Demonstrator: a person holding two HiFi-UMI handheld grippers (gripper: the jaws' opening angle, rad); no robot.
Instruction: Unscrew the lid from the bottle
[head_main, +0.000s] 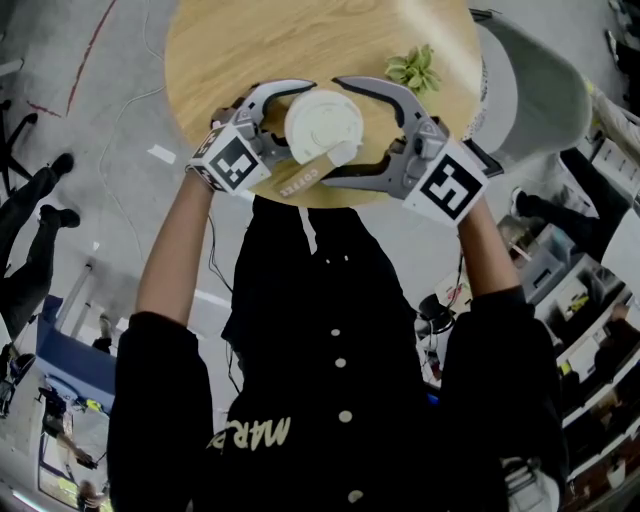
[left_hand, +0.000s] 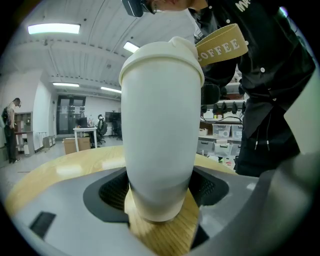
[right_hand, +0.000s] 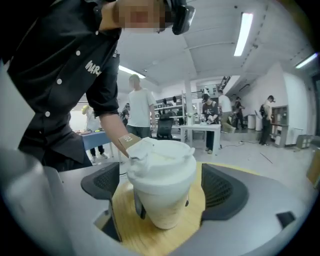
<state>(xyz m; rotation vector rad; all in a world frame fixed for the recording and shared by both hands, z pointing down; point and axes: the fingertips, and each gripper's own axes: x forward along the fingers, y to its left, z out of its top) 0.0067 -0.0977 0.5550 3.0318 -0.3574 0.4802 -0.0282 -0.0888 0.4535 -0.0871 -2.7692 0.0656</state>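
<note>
**Upright lid sits between spread right jaws**

At the near edge of the table (head_main: 215, 55), the left hand-held gripper (left_hand: 161, 192) is clamped low on the bottle (left_hand: 160, 115), which stands upright. The right hand-held gripper (right_hand: 163, 189) straddles the lid (right_hand: 161, 162) straight ahead of it, jaws spread wide with a gap on each side. From overhead the lid hides the body, and the thread cannot be seen. A small plant (head_main: 412, 68) sits far right.

left gripper (left_hand: 161, 190): jaws clamped on bottle (left_hand: 160, 115) | right gripper (right_hand: 165, 190): jaws stood wide either side of lid (right_hand: 161, 162), pads clear | forearms (head_main: 172, 255): reached forward, grippers facing each other
</note>
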